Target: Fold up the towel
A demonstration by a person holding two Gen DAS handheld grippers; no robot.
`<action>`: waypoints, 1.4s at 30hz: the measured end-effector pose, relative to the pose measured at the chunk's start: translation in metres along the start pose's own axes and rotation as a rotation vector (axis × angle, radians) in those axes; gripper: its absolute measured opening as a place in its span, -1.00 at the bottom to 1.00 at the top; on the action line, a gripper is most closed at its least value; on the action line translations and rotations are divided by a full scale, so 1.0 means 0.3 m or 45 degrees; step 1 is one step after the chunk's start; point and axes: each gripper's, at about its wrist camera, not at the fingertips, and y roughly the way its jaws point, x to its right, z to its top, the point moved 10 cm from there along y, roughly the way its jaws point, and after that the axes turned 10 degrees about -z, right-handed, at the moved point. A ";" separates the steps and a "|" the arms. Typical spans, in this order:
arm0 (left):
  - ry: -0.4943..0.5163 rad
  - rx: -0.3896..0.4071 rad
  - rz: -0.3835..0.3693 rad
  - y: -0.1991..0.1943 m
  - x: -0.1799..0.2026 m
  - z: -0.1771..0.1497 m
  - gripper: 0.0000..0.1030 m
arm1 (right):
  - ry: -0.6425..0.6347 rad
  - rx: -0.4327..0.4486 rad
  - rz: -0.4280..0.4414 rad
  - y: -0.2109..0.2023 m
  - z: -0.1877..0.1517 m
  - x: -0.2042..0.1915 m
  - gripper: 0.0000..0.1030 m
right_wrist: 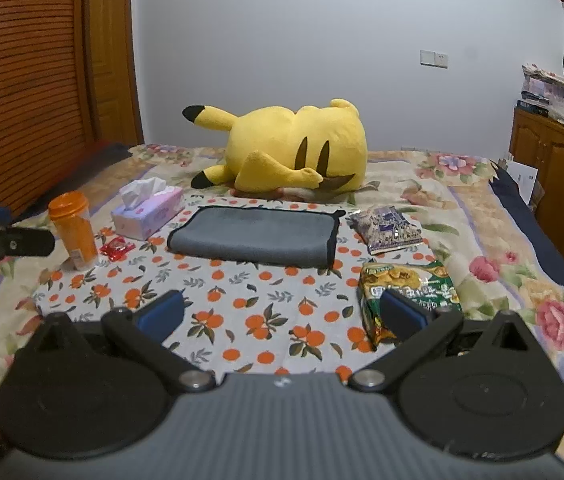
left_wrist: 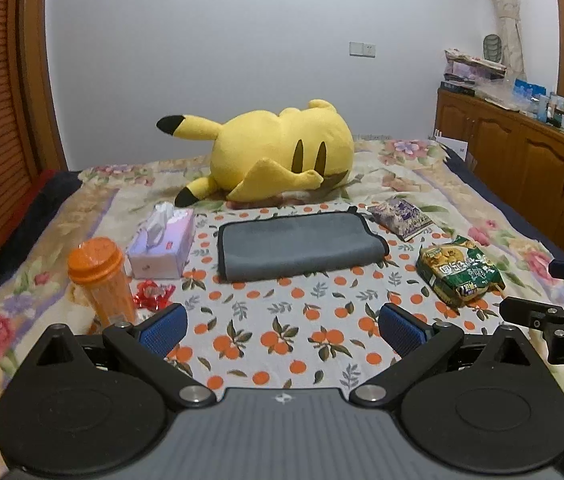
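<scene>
A grey towel [left_wrist: 298,245] with a dark edge lies folded flat on the orange-print cloth [left_wrist: 282,320] on the bed; it also shows in the right wrist view [right_wrist: 256,238]. My left gripper [left_wrist: 282,330] is open and empty, held above the cloth well short of the towel. My right gripper [right_wrist: 280,316] is open and empty, also short of the towel, its right finger over a green snack bag [right_wrist: 406,284]. The right gripper's arm shows at the right edge of the left wrist view [left_wrist: 554,320].
A yellow plush toy [left_wrist: 278,152] lies behind the towel. A tissue box [left_wrist: 162,242], an orange bottle [left_wrist: 102,280] and a red wrapper [left_wrist: 154,294] sit to the left. A purple packet [left_wrist: 400,218] and the green snack bag [left_wrist: 460,270] sit to the right. Wooden cabinets [left_wrist: 522,160] line the right side.
</scene>
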 end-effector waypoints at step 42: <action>-0.089 -0.094 0.071 0.073 -0.047 -0.330 1.00 | -0.005 -0.075 -0.037 0.003 -0.176 -0.063 1.00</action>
